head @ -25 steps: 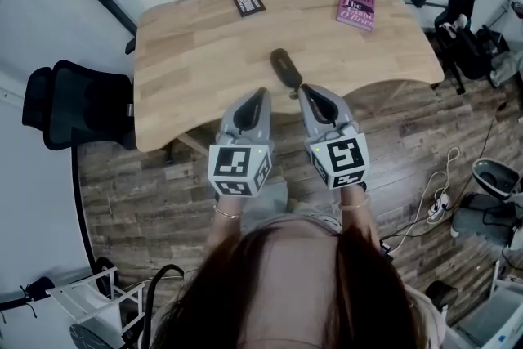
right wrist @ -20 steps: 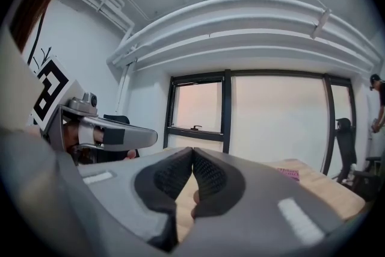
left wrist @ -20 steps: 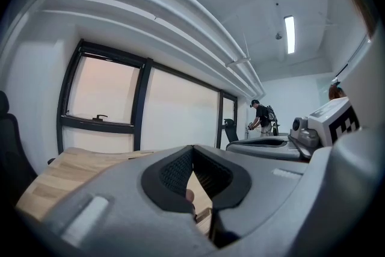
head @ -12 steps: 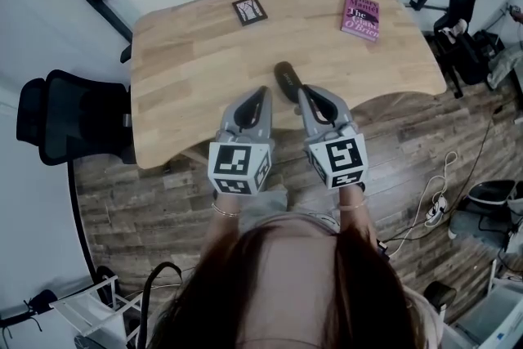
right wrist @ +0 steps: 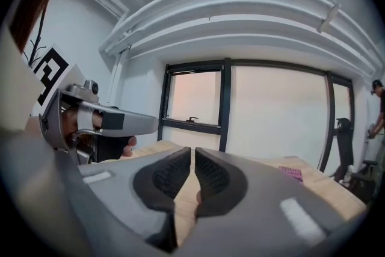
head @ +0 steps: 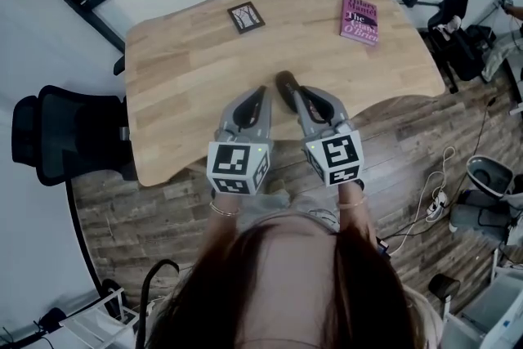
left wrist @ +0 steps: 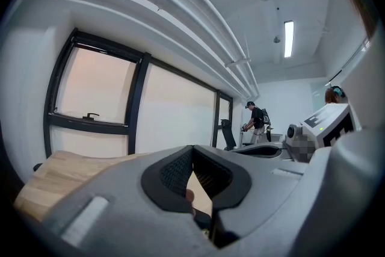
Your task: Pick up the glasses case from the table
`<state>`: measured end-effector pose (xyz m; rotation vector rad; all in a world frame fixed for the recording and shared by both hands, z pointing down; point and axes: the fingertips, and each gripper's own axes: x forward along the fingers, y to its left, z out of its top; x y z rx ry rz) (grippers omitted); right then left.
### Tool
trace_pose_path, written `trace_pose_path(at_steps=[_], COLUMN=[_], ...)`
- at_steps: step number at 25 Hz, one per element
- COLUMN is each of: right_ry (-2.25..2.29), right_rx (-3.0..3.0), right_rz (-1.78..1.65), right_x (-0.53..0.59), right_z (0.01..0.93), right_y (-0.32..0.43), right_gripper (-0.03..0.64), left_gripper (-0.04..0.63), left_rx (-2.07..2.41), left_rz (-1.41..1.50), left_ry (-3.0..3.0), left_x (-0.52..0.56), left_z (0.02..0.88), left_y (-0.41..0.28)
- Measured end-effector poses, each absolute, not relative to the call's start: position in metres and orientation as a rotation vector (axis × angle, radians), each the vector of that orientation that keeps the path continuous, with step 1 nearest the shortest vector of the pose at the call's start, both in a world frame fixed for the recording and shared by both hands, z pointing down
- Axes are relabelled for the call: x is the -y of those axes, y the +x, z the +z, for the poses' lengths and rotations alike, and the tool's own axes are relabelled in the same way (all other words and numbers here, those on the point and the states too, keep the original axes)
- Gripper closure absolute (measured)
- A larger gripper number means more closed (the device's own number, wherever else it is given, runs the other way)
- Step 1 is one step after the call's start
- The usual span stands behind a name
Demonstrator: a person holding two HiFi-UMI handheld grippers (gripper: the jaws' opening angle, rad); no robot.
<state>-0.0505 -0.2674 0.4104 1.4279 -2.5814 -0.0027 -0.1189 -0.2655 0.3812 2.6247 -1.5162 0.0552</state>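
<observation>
Glasses case (head: pixel 283 84) lies on table (head: pixel 188 61), mid front edge. Left gripper (head: pixel 261 91): fingers clenched, empty, just left of case. Right gripper (head: pixel 298 91): fingers clenched, empty, beside case; contact unclear.

Head view steeply down over the table (head: pixel 188 78); both gripper views low, level across it

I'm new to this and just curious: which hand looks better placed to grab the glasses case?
The right, probably. In the head view the glasses case lies just beside the tip of the right gripper, while the left gripper points past it, farther off. Both pairs of jaws are closed and would need opening first.
</observation>
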Motion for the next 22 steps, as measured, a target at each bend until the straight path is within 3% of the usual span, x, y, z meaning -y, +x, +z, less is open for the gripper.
trace_pose_path(at_steps=[22], right_ry=[1.329], right_rx=[2.463], right_rz=[0.125], right_x=[0.334], right_z=[0.479], right_y=[-0.056], right_gripper=[0.456], left_gripper=[0.586], left_rx=[1.451], left_rz=[0.069], left_ry=[2.638], left_x=[0.33], left_z=[0.393], left_y=[-0.114])
